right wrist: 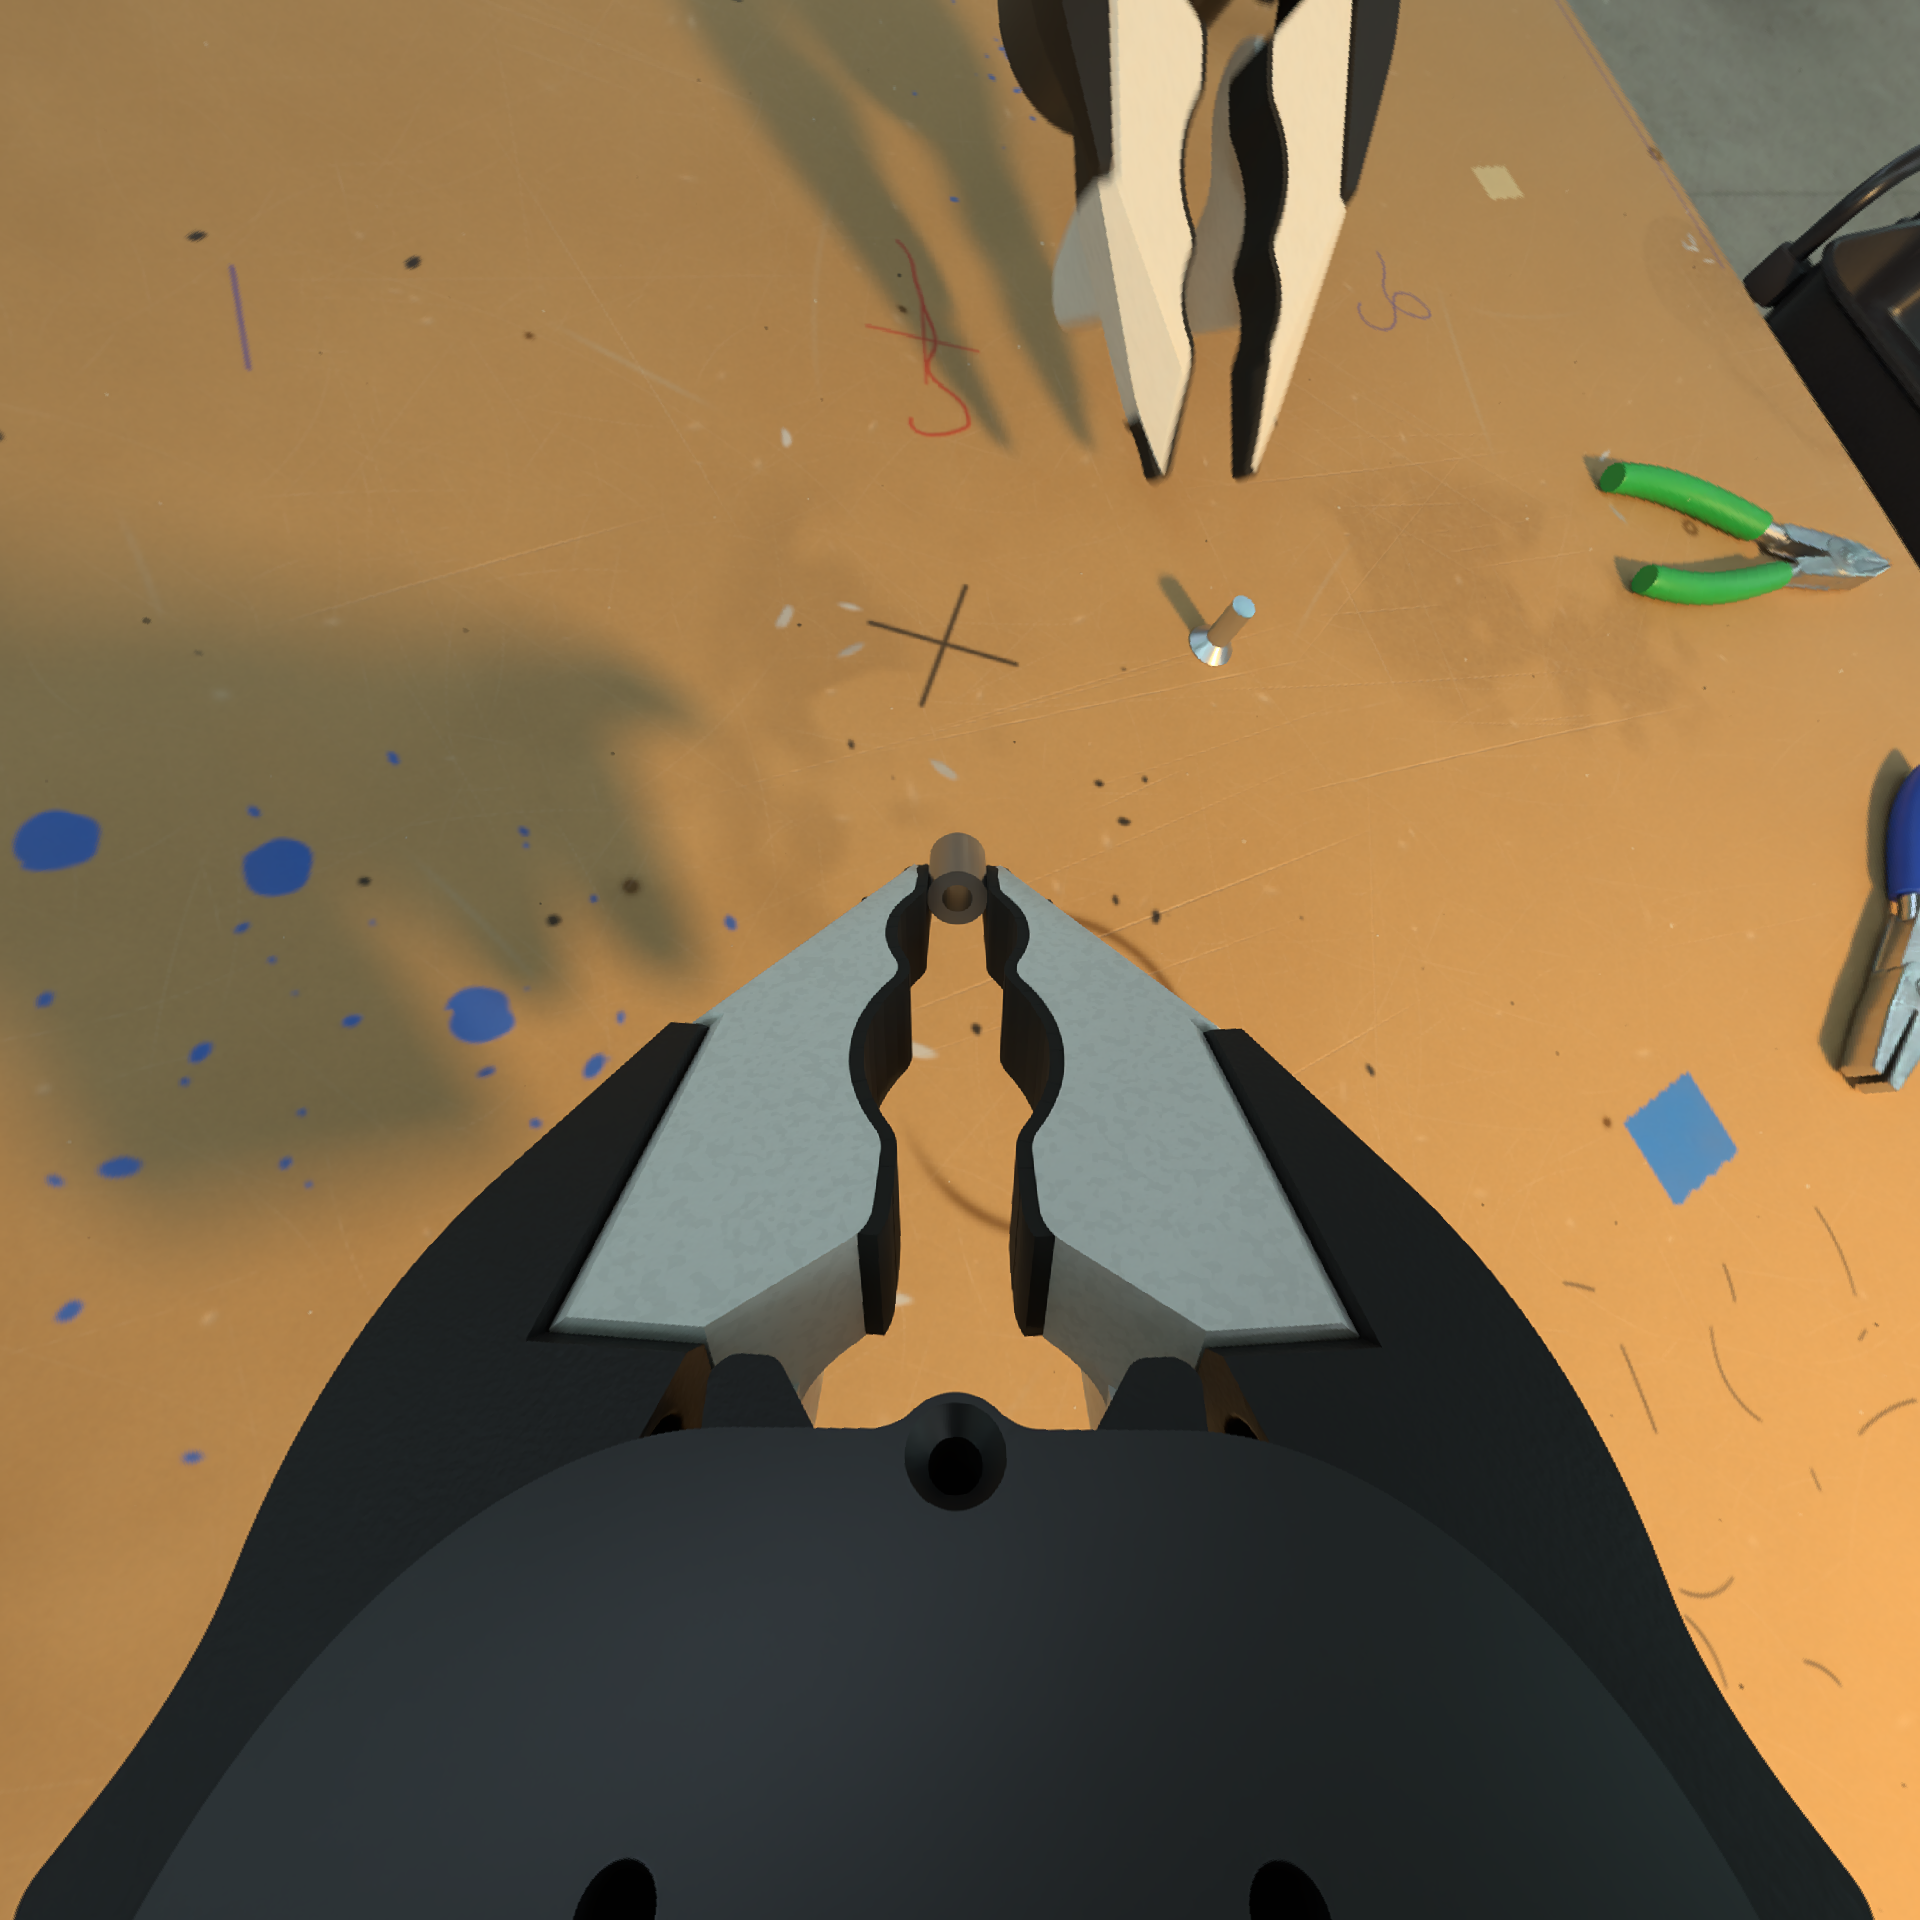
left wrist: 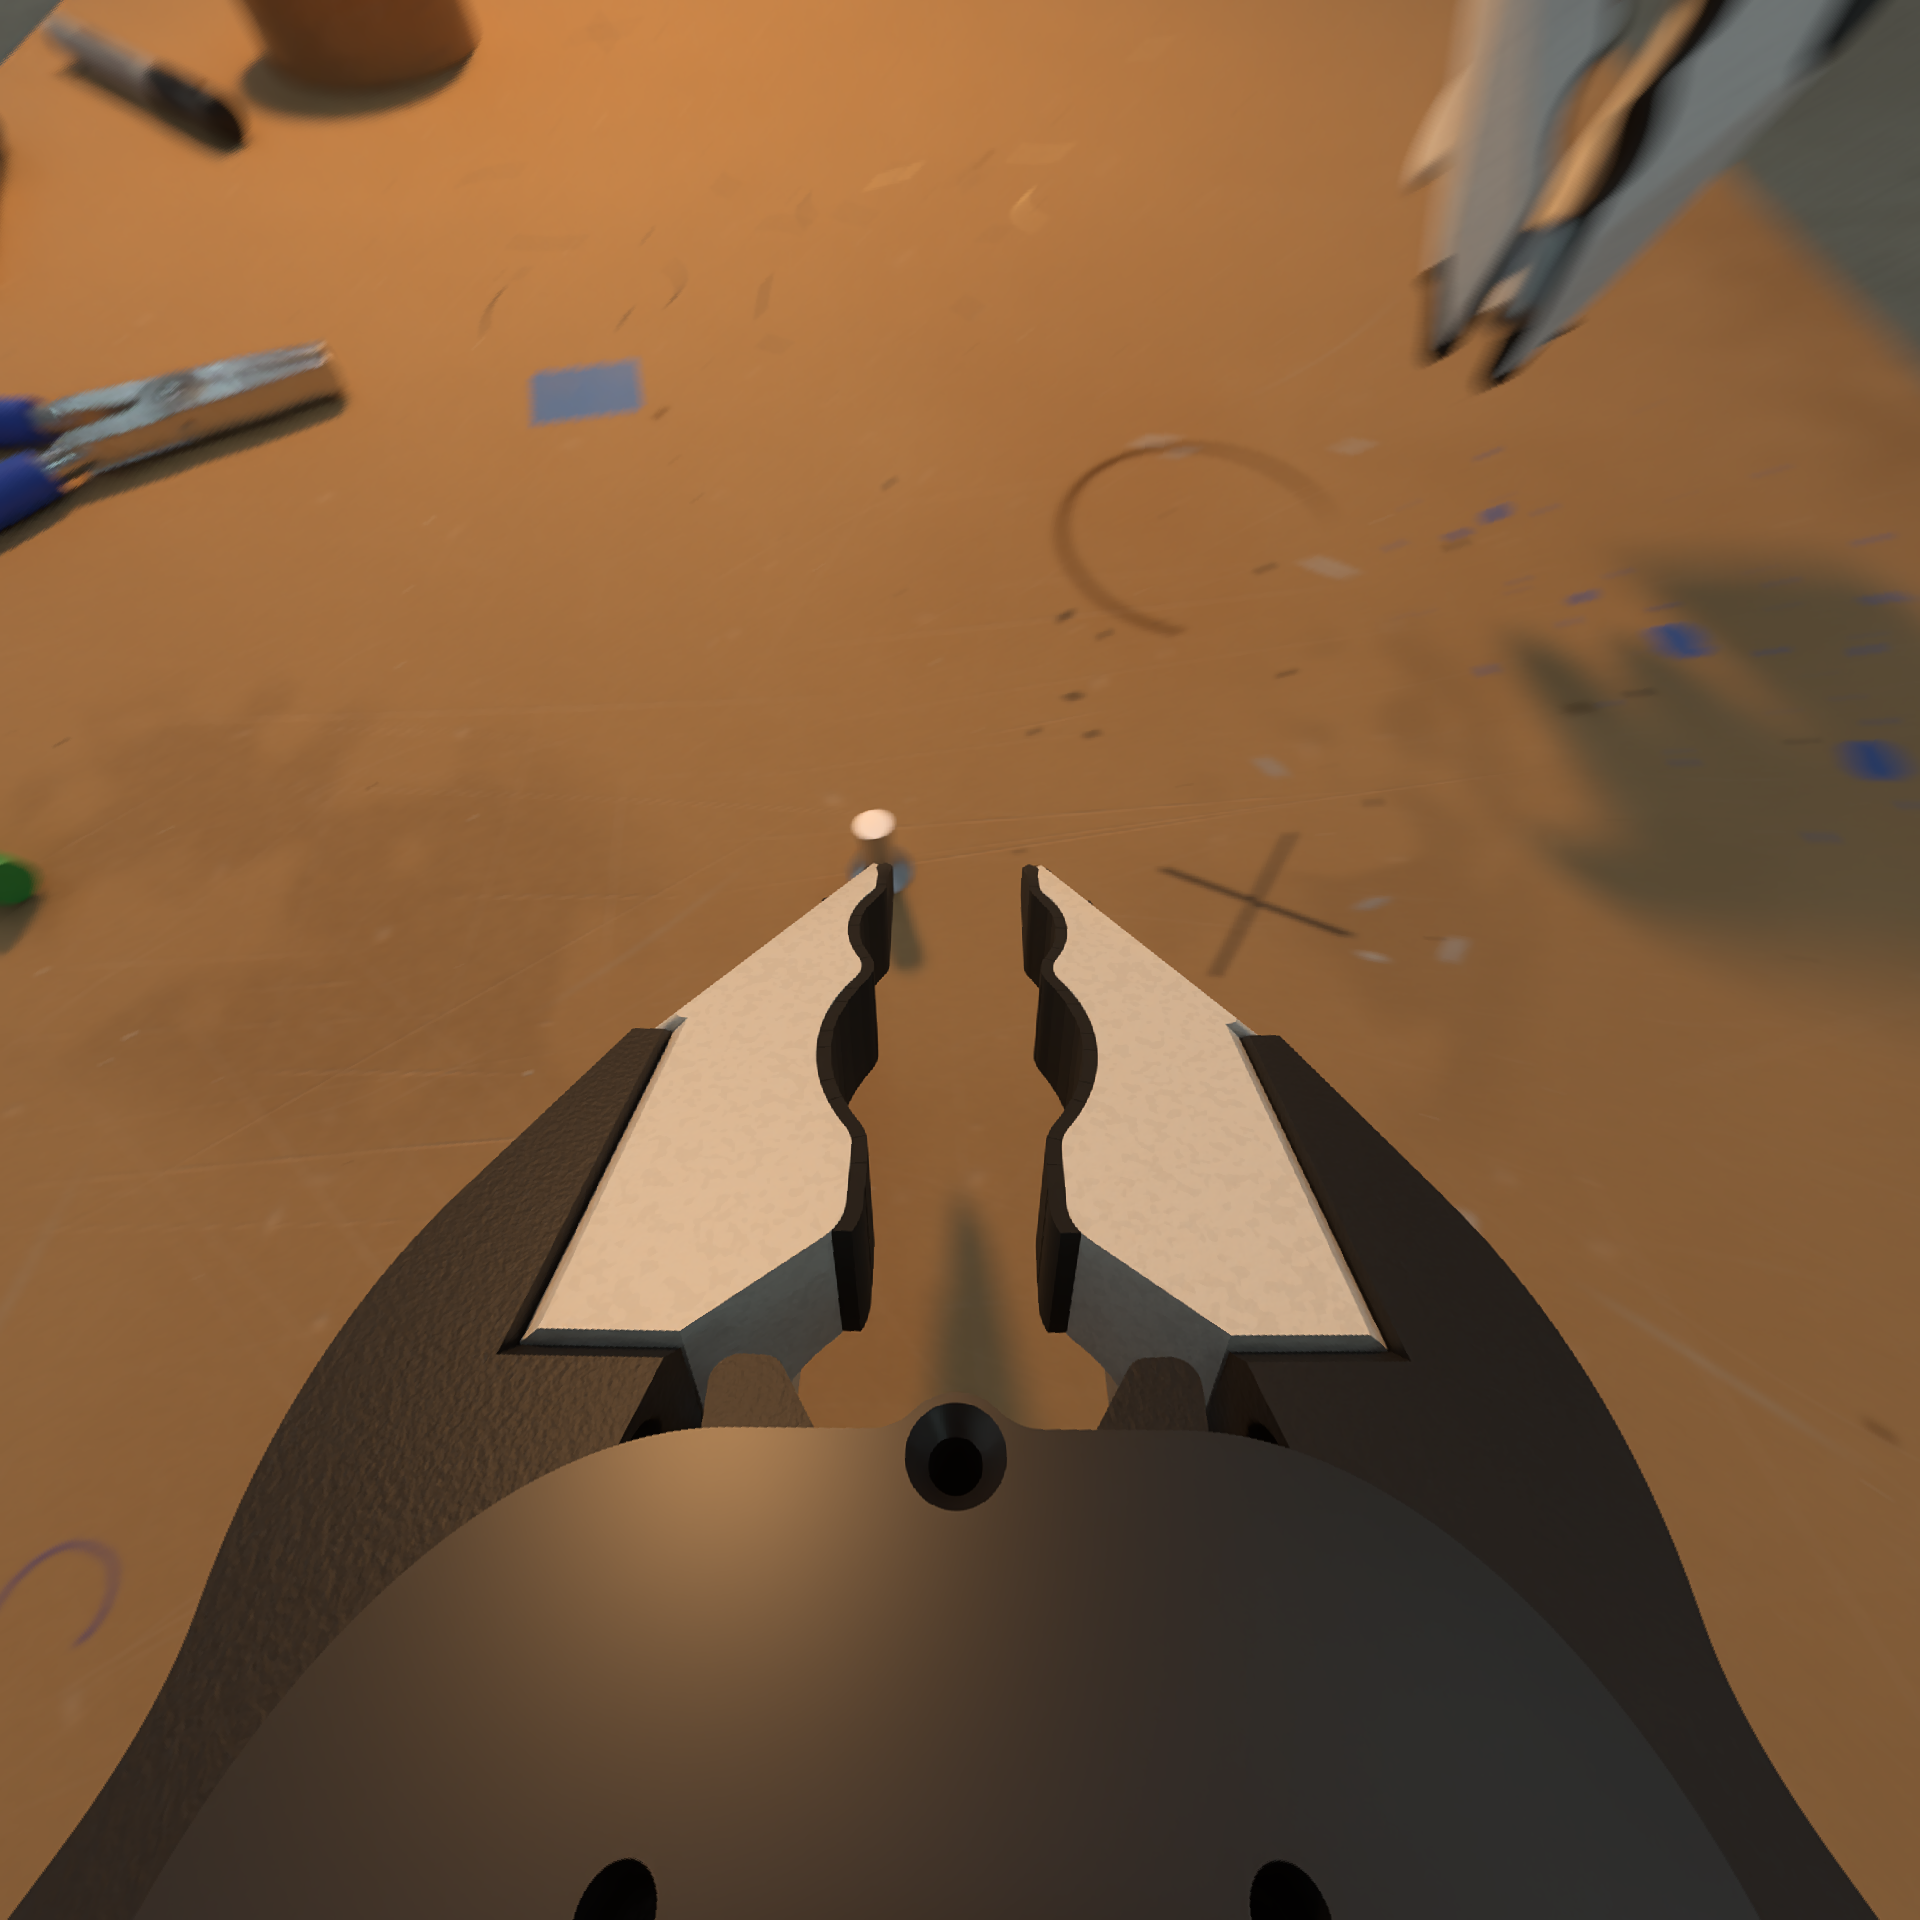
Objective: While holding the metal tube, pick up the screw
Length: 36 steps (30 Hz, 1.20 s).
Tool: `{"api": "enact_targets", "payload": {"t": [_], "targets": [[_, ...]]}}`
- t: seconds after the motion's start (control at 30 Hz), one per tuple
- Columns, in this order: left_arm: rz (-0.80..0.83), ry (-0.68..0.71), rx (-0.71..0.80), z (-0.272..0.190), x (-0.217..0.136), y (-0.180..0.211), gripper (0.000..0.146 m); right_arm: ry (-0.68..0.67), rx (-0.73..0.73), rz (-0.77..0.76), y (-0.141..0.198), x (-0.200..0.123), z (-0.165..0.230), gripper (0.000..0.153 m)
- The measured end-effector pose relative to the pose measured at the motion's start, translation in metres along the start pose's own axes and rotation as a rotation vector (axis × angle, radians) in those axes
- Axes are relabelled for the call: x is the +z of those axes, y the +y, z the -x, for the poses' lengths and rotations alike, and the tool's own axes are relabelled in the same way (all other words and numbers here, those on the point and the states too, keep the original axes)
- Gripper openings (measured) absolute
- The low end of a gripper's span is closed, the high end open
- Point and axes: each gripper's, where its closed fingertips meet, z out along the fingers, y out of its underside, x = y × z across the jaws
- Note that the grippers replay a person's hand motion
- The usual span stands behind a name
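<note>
The screw (left wrist: 873, 831) stands head-down on the orange table, shaft pointing up, and also shows in the right wrist view (right wrist: 1221, 629). My left gripper (left wrist: 956, 878) is open and empty, with the screw just beyond its left fingertip and not between the fingers. From the right wrist view the left gripper (right wrist: 1200, 468) hovers above and behind the screw. My right gripper (right wrist: 956, 878) is shut on the small metal tube (right wrist: 956, 896) at its fingertips, held above the table. The right gripper (left wrist: 1475, 358) appears blurred at the upper right of the left wrist view.
Blue-handled pliers (left wrist: 177, 405) (right wrist: 1891, 987) and green-handled pliers (right wrist: 1745, 540) lie on the table. A marker (left wrist: 145, 88), an orange container (left wrist: 364, 42) and a green object (left wrist: 12, 881) sit farther off. A black device (right wrist: 1860, 312) stands at the table's edge.
</note>
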Motion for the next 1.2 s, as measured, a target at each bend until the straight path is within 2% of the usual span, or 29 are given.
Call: {"api": "enact_targets", "payload": {"t": [0.1, 0.3, 0.4, 0.77, 1.03, 1.2], "targets": [[0.122, -0.079, 0.033, 0.018, 0.021, 0.011, 0.022, 0.0, 0.019, 0.0, 0.0, 0.001, -0.002, 0.009], [0.231, -0.012, 0.126, 0.019, 0.04, 0.018, 0.012, 0.009, 0.035, 0.0, 0.0, 0.002, -0.004, 0.009], [0.24, 0.007, 0.14, 0.019, 0.042, 0.019, 0.007, 0.013, 0.042, -0.01, 0.0, 0.002, -0.004, 0.009], [0.233, 0.011, 0.144, 0.02, 0.043, 0.018, 0.006, 0.024, 0.052, -0.034, -0.001, 0.002, -0.004, 0.009], [0.261, 0.042, 0.151, 0.022, 0.041, 0.019, 0.014, 0.034, 0.052, -0.037, -0.001, 0.002, -0.005, 0.009], [0.298, 0.074, 0.188, 0.022, 0.043, 0.018, 0.012, 0.033, 0.05, -0.032, -0.001, 0.002, -0.004, 0.009]]}}
